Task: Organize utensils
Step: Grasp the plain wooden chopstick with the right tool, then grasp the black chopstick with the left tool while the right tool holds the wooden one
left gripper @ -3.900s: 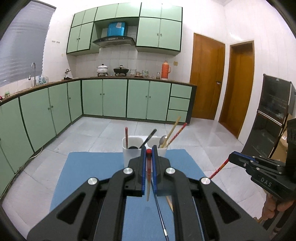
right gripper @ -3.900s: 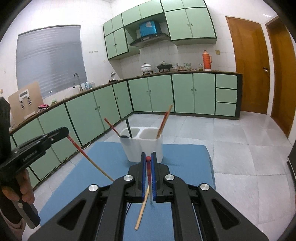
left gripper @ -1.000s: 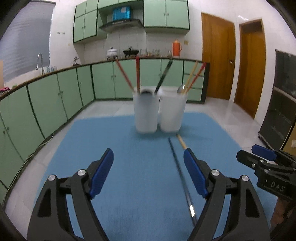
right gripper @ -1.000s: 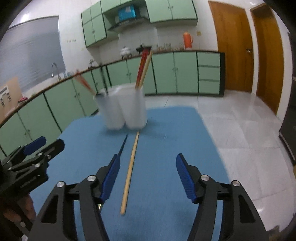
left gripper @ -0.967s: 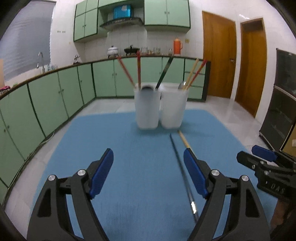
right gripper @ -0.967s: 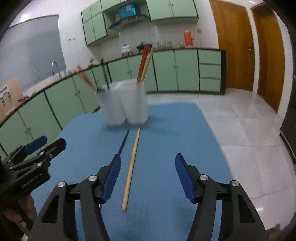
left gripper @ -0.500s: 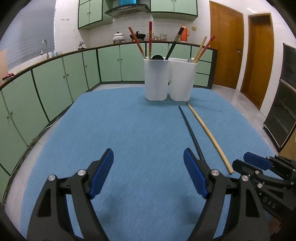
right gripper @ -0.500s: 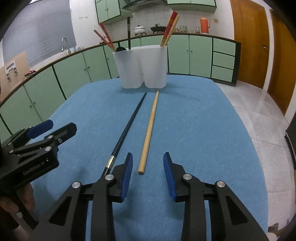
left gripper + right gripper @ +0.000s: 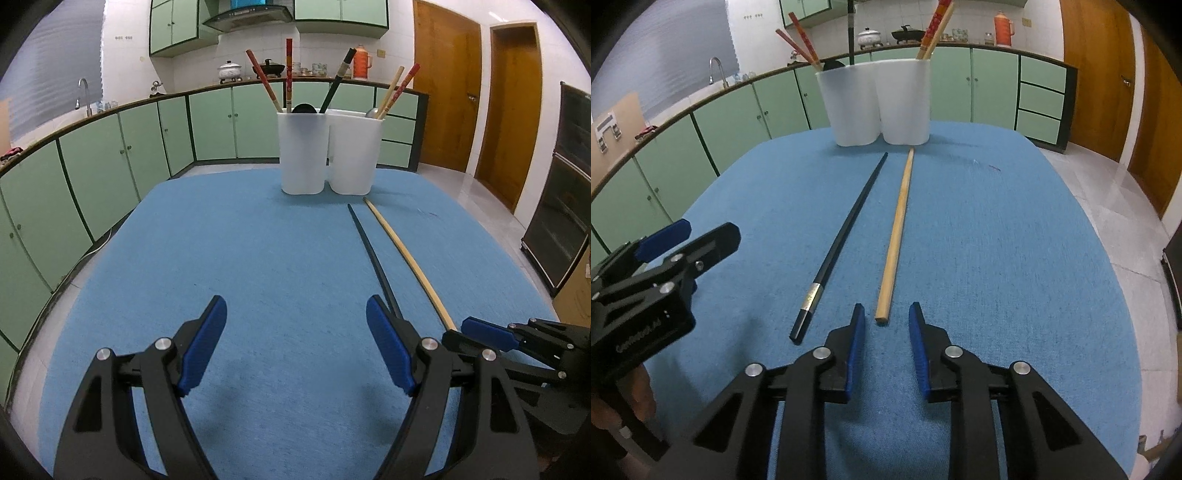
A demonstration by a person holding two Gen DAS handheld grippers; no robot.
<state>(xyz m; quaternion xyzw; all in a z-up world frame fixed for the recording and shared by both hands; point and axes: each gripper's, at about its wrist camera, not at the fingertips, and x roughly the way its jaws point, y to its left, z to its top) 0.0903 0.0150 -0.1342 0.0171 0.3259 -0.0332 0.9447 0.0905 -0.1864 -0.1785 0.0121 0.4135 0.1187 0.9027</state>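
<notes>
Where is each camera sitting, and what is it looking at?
Left wrist: sits on the left gripper, looks across the blue mat at the white holder; its open blue fingers and the right gripper show.
Right wrist: sits on the right gripper, looks down at the wooden chopstick and black chopstick; its closing fingers, nothing between them yet, and the left gripper show.
Both share: the mat, holder and both chopsticks.

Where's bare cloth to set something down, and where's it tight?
Free: blue cloth left of the black chopstick, and right of the wooden chopstick. Tight: between those two, before the white holder, and near both grippers.
</notes>
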